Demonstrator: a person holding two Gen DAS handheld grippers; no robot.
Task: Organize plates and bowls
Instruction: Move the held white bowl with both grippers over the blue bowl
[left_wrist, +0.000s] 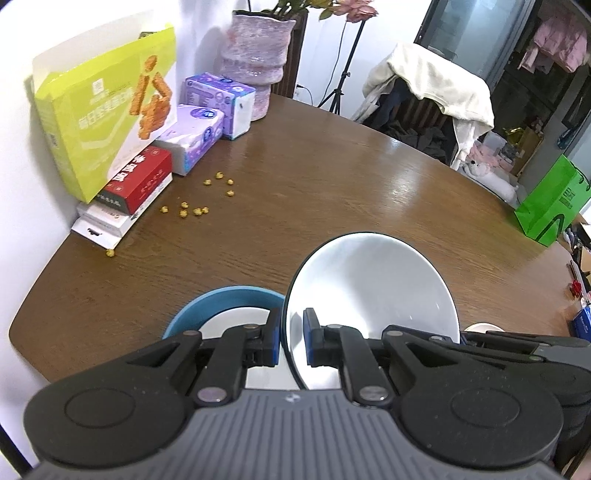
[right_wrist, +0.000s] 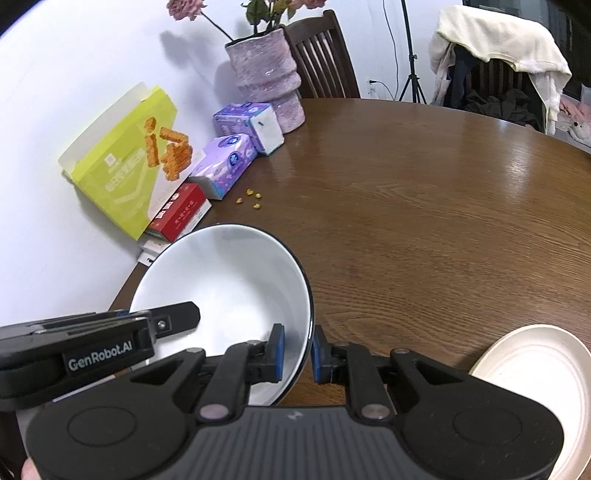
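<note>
Left gripper (left_wrist: 291, 341): nearest the lens, pads pinching the near-left rim of the white bowl (left_wrist: 373, 310), one pad inside, one outside.
Right gripper (right_wrist: 298, 352): clamped on the opposite rim of the same white bowl (right_wrist: 221, 295), likewise one pad each side of the wall.
White bowl: held between both tools, tilted, apparently lifted clear of the wooden table (left_wrist: 314, 184); inside empty and clean.
Blue bowl (left_wrist: 221, 299): just left of the white bowl, low on the table; holds something white, likely a smaller dish, mostly hidden behind the tool.
Cream plate (right_wrist: 532, 373): right of the white bowl, near the table edge, nothing on it.
Yellow crumbs (left_wrist: 199, 205): scattered beyond the white bowl, toward the wall.
Boxes and tissue packs (left_wrist: 110, 122): further left of the white bowl, stacked against the wall.
Pink vase (left_wrist: 255, 62): far beyond the white bowl, flowers in it.
Progress: judged partway; white bowl not yet set down or nested, cream plate lying apart, unstacked.
</note>
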